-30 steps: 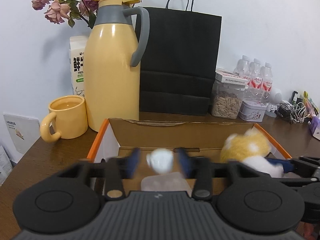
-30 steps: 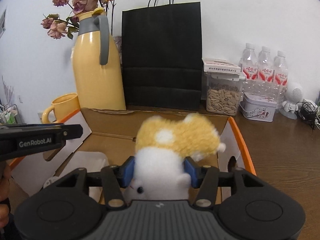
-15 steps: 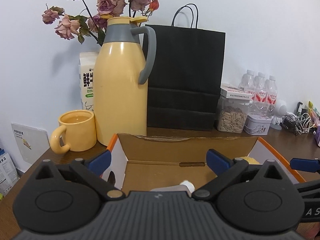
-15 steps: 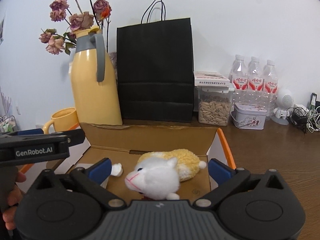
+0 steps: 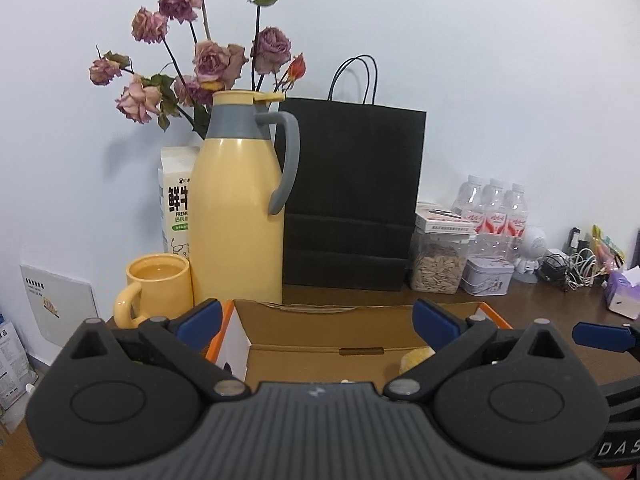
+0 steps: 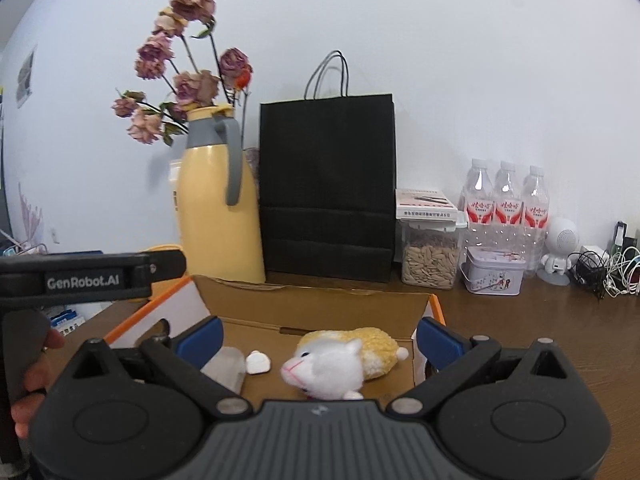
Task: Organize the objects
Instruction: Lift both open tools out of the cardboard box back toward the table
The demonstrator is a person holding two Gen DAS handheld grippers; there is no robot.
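Note:
An open cardboard box with orange edges stands on the brown table. A white and yellow plush toy lies inside it, beside a small clear bottle with a white cap. My right gripper is open and empty, held above the box's near side. My left gripper is open and empty, also above the box; only a yellow bit of the plush shows there. The left gripper's body shows at the left of the right wrist view.
Behind the box stand a yellow thermos jug, a yellow mug, a milk carton, dried roses and a black paper bag. To the right are a seed jar, a tin, water bottles and cables.
Both grippers opened and let go: the left dropped the bottle, the right dropped the plush toy, both into the box. Both grippers then rose and pulled back.

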